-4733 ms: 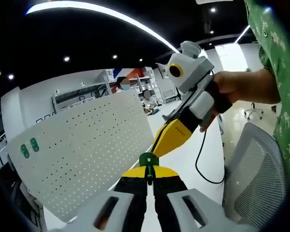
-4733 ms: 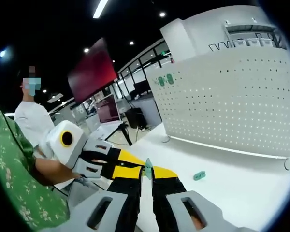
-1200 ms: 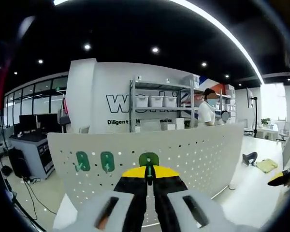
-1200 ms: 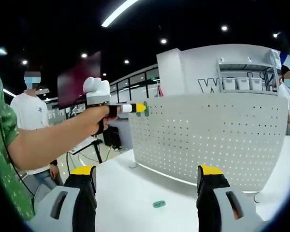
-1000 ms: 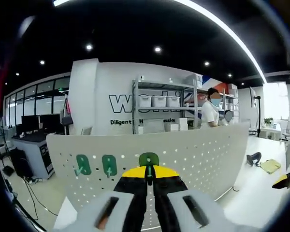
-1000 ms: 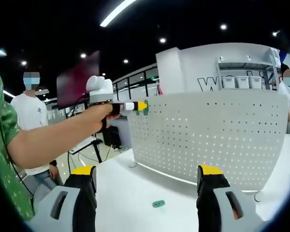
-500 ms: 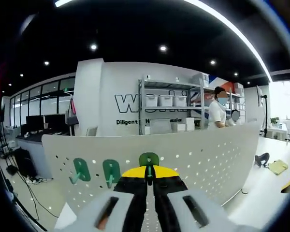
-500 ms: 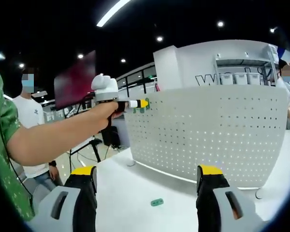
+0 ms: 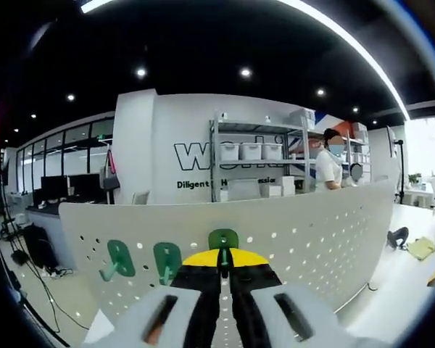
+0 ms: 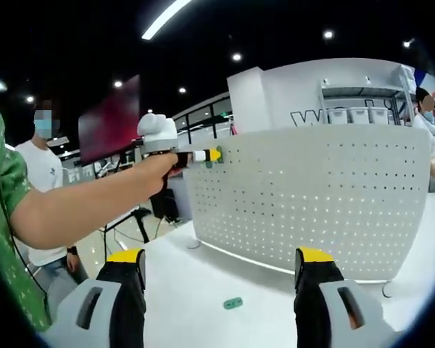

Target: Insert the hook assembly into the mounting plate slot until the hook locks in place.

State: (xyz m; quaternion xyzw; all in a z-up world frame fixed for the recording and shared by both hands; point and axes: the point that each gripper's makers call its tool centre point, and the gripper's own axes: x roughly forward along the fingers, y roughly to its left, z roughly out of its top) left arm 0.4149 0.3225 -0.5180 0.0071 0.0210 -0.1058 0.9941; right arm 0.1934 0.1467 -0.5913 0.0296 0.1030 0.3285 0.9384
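From where I stand, the push wants to go square into the white perforated metal mounting plate (image 9: 304, 232), slow and level, so the tab finds a hole rather than skating across the face; I'd keep the wrist from rolling. Two green plastic hooks (image 9: 118, 259) already hang on the plate to the left of the left gripper (image 9: 222, 255), whose yellow-tipped jaws are clamped on a third green plastic hook (image 9: 222, 239) that sticks up just past the fingertips, close against the plate's upper edge. Whether it touches I cannot tell. The right gripper (image 10: 221, 270) hangs back with jaws spread wide, holding nothing; between them, on the white tabletop (image 10: 203, 290), lies a small spare green hook (image 10: 233, 303).
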